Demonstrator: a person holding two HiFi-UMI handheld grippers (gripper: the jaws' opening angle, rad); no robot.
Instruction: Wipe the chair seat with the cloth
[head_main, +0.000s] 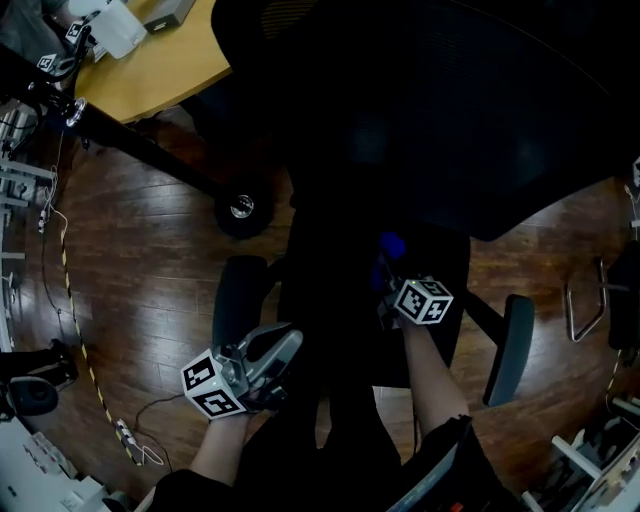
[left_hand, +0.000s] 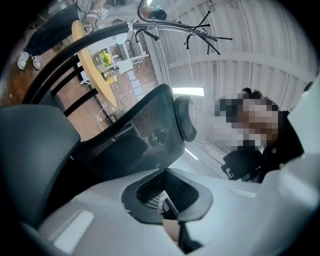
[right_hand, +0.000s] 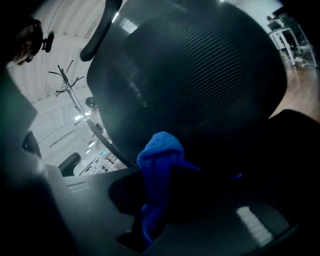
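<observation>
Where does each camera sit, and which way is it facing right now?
Head view: on the person's head, steeply down on the black chair; forearms, left gripper, right gripper show.
Left gripper view: on the left gripper, tilted up past the backrest to the ceiling; shut fingers, person's torso show.
Right gripper view: on the right gripper, facing the backrest; its fingers hold the blue cloth.
Shared: both gripper views see the backrest; head and right gripper views, the cloth.
</observation>
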